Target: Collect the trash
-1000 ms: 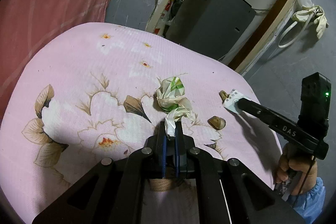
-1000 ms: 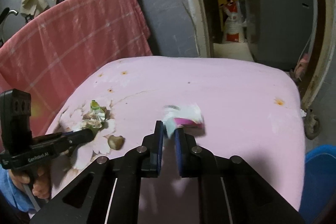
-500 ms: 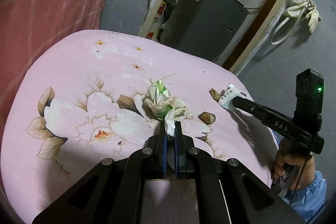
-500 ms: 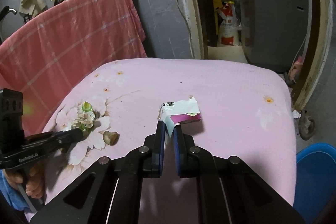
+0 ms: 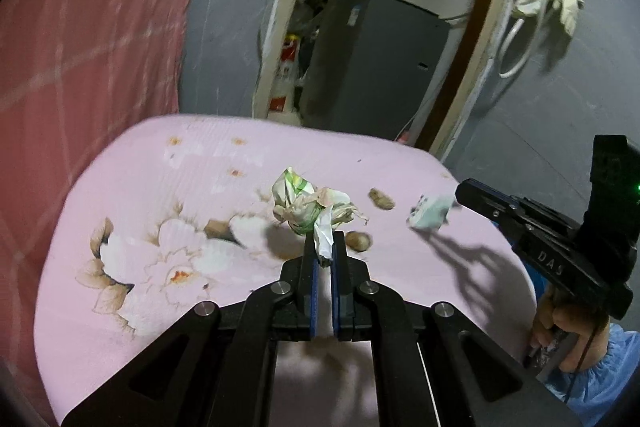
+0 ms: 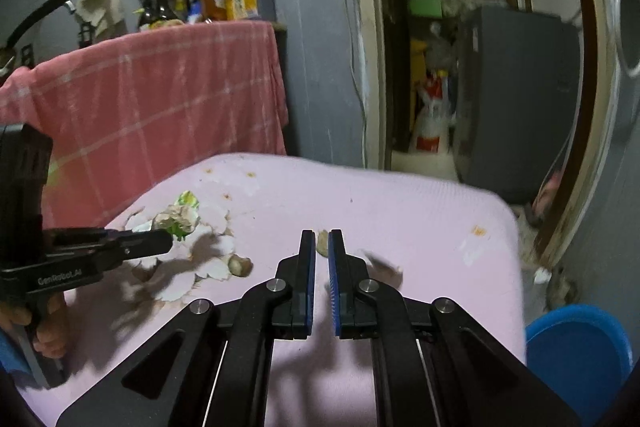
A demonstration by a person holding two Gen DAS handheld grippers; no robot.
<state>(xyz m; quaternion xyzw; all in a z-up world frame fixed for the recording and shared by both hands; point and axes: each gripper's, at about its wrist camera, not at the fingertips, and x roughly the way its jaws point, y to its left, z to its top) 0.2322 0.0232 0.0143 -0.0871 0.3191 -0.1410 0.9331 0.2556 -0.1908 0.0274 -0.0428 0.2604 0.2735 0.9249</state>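
the left gripper pinches a crumpled paper wrapper by one twisted end, just above the pink floral tabletop. the right gripper is closed too — seen from the left camera, a small white packet sits at its tip. best carried level and slowly to the blue bin, grips firm. readable lettering: "das" and "genrobot.ai" on the gripper bodies.

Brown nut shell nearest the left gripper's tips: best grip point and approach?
Take the brown shell across its short width, coming from above with the jaws straddling it. It is a small rounded lump lying flat on the pink cloth, so there is probably no edge to get under; beside it the wad of crumpled paper crowds a low approach.
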